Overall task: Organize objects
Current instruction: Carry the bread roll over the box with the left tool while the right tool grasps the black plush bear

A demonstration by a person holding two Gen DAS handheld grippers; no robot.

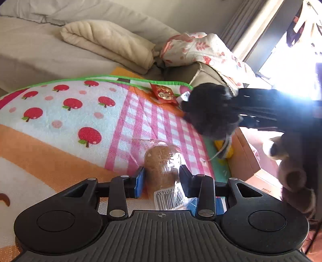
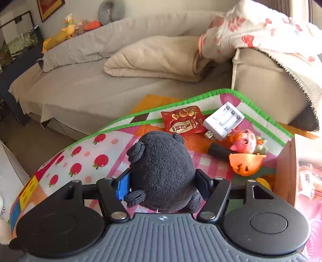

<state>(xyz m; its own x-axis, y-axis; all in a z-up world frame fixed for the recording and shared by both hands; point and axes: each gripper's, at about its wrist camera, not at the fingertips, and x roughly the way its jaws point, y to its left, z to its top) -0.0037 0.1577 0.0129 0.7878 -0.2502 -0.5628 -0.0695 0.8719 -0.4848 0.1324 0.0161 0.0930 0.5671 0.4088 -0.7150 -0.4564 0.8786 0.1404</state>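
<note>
Left gripper (image 1: pixel 162 179) clamps wrapped bread (image 1: pixel 161 161) — right gripper (image 2: pixel 163 185) squeezes black plush (image 2: pixel 163 171).

A home living rm. A big beige sofa (image 2: pixel 100 84) fills the back, w/ a folded cream blanket (image 2: pixel 153 58) on the seat and a floral quilt (image 2: pixel 261 28) draped over the armrest. Soft toys (image 2: pixel 68 28) line the sofa's back edge; a framed picture (image 2: pixel 50 8) hangs on the wall behind. In front, a kids' play mat (image 1: pixel 60 112) printed w/ red apples & pink check, strewn w/ small toys & a snack packet (image 2: pixel 182 119). Bright daylight through a curtained window (image 1: pixel 291 60) at right.
</note>
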